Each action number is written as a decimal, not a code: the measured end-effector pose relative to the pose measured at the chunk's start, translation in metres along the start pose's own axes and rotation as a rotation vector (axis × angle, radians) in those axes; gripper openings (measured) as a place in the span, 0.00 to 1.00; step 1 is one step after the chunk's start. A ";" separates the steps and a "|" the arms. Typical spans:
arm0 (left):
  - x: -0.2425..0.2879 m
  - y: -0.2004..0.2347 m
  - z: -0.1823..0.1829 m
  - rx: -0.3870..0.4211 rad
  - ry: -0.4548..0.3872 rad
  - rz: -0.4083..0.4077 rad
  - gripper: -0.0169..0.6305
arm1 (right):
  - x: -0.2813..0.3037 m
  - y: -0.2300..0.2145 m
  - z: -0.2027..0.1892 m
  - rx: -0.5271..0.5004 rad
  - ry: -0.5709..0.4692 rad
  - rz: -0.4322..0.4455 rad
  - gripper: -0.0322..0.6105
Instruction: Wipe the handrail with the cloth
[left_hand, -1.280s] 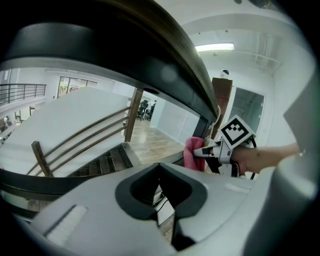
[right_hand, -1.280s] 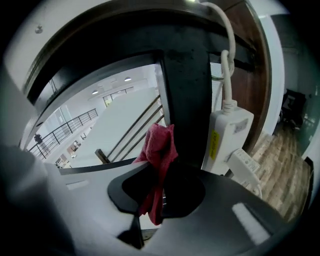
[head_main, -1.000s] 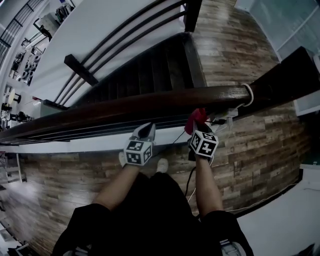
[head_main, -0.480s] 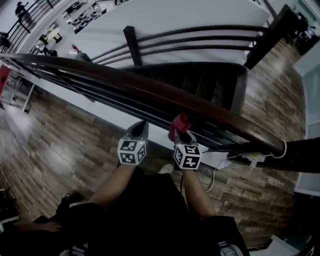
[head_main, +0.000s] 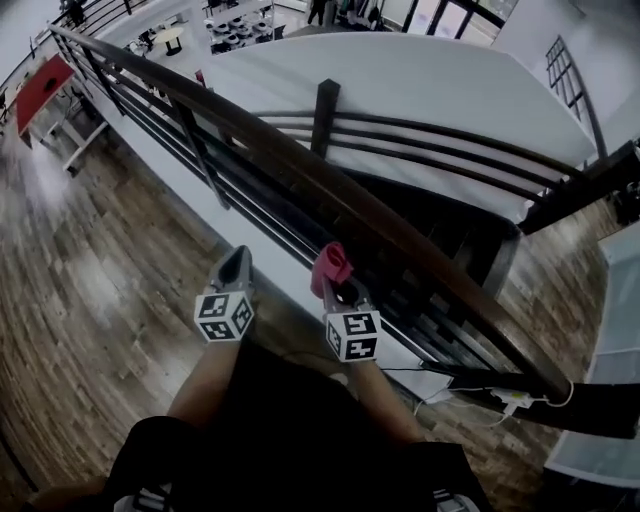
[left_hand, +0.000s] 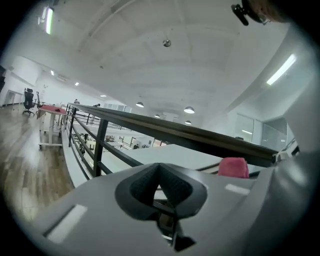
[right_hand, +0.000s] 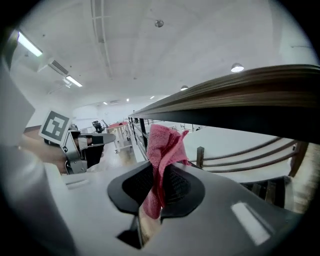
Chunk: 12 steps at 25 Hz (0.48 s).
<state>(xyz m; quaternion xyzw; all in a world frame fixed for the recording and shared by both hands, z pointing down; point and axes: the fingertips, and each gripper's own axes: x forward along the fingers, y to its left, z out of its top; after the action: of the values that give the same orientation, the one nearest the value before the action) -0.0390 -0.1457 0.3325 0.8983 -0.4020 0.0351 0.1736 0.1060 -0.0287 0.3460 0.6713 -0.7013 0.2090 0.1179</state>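
A long dark wooden handrail (head_main: 330, 185) runs from the far left down to the near right across the head view. My right gripper (head_main: 331, 272) is shut on a pink cloth (head_main: 332, 264), held just below and in front of the rail, apart from it. In the right gripper view the cloth (right_hand: 163, 150) sticks up from the jaws under the rail (right_hand: 240, 100). My left gripper (head_main: 236, 262) is shut with nothing in it, to the left of the right one and farther from the rail (left_hand: 165, 131). The cloth (left_hand: 233, 167) shows at its right.
Dark metal balusters and lower bars (head_main: 200, 150) stand under the rail. Beyond it are a white wall top (head_main: 400, 90) and a dark stairwell (head_main: 450, 240). A white cable (head_main: 510, 398) hangs at the rail's near right end. Wooden floor (head_main: 90, 250) lies at the left.
The head view has swung left, so the rail now runs diagonally. Both grippers have shifted left along the rail, the right one still holding the cloth.
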 end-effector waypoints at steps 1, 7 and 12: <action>0.005 0.018 0.005 -0.002 -0.007 0.007 0.03 | 0.015 0.011 0.008 -0.007 -0.004 0.012 0.11; 0.041 0.110 0.045 0.063 -0.041 -0.040 0.03 | 0.119 0.080 0.061 -0.025 -0.042 0.076 0.11; 0.048 0.190 0.063 0.059 0.012 -0.033 0.03 | 0.212 0.148 0.086 -0.017 -0.006 0.136 0.11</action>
<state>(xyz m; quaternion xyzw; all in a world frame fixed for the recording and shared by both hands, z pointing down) -0.1514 -0.3183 0.3369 0.9094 -0.3848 0.0496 0.1502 -0.0458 -0.2547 0.3444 0.6215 -0.7475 0.2086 0.1069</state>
